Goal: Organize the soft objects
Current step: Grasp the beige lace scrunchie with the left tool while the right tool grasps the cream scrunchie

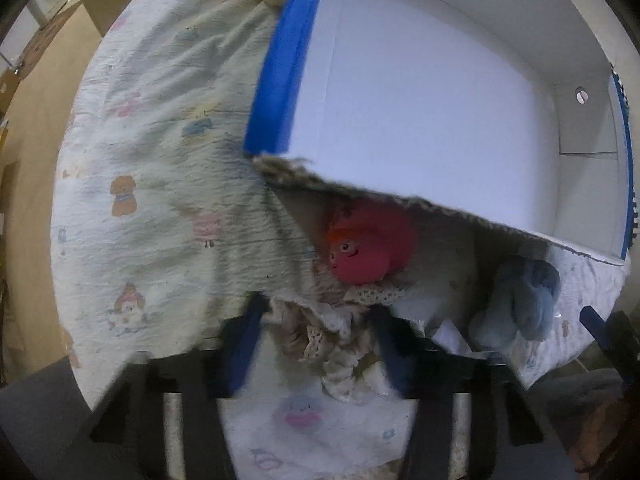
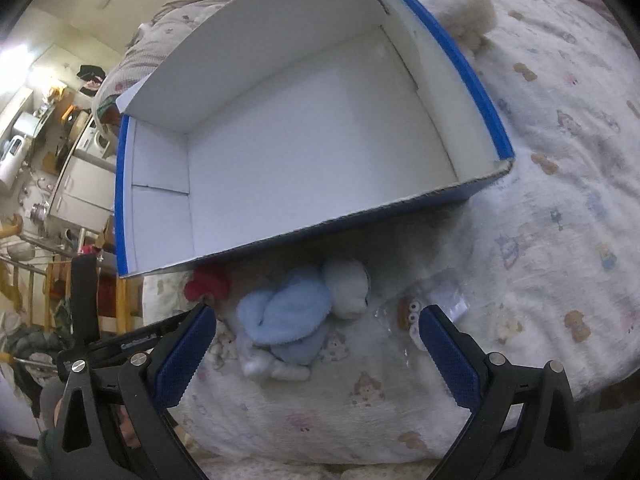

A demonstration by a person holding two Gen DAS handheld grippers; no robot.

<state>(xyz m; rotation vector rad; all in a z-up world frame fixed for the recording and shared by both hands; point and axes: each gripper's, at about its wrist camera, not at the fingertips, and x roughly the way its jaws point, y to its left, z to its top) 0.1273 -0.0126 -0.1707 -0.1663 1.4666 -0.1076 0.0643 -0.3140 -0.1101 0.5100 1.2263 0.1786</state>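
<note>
Bed blanket (image 2: 560, 200) carries blue-rimmed white box (image 2: 304, 128); blue plush (image 2: 284, 312) beside box, between spread right tongs (image 2: 318, 336); left tongs (image 1: 316, 344) pinching lace cloth (image 1: 332, 340), red plush (image 1: 360, 252) ahead

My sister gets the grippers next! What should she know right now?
Left gripper: shut on a lacy cream cloth.
Right gripper: open, holding nothing, around the blue plush toy but apart from it.
The red plush toy and a small packet lie on the blanket by the box's near wall.
The blue-and-white cardboard box holds nothing yet.
Left: every soft thing goes into the box.
</note>
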